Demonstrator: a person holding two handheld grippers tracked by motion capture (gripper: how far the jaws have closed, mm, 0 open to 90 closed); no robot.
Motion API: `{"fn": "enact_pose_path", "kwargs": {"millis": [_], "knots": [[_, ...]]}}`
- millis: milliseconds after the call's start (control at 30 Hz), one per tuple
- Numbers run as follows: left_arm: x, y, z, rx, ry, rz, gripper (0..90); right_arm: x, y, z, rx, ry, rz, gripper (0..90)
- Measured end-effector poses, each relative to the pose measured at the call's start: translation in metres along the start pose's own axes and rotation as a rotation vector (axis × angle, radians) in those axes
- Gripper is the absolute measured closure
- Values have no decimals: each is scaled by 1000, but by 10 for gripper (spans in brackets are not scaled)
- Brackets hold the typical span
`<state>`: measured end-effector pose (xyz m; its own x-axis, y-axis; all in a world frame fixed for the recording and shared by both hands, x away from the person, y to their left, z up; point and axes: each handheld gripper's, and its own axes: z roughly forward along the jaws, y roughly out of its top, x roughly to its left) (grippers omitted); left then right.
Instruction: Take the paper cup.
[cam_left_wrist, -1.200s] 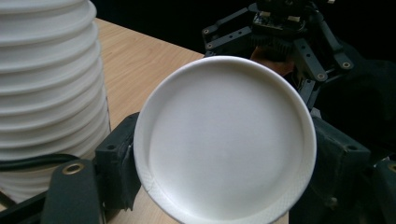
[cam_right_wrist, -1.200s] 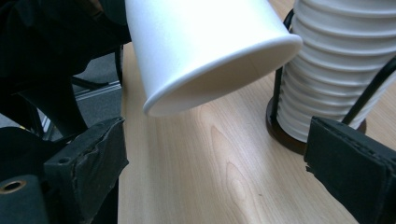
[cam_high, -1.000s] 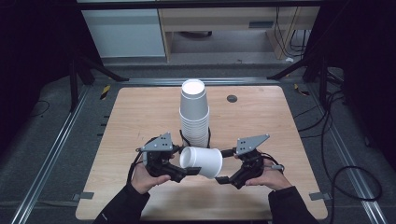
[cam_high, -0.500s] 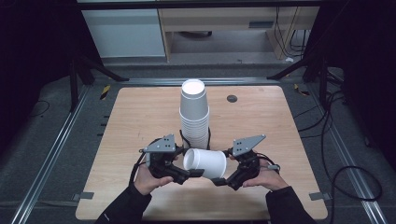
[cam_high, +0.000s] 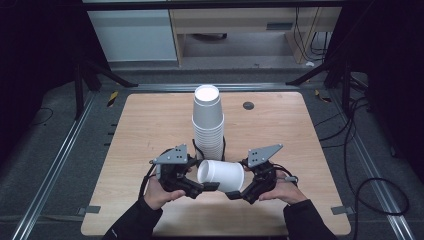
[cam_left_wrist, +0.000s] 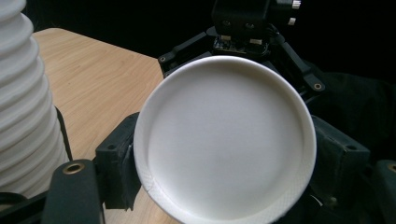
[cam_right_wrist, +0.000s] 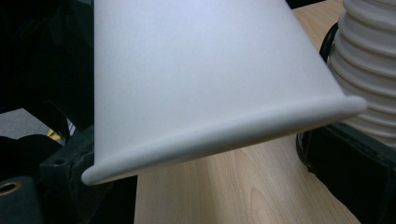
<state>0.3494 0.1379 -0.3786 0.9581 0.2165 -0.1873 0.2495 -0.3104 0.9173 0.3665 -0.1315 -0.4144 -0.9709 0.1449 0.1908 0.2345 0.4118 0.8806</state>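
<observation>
You hold one white paper cup (cam_high: 221, 175) sideways between both claws, just in front of the single tall cup stack (cam_high: 208, 122) on the surface (cam_high: 280, 130), probably for a handover. Your left claw (cam_high: 202, 188) grips its rim end. Your right claw (cam_high: 235, 195) has just been opening around it.

no readable text, no labels, no brands, no numbers anywhere
</observation>
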Motion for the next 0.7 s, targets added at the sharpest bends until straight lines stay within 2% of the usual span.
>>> {"fn": "enact_pose_path", "kwargs": {"millis": [333,700], "knots": [[-2,-1,5,1,-22,6,230,1,0,7,6,42,-10,52],[-1,-3,5,2,-27,5,230,0,-2,9,-3,52,-10,60]]}}
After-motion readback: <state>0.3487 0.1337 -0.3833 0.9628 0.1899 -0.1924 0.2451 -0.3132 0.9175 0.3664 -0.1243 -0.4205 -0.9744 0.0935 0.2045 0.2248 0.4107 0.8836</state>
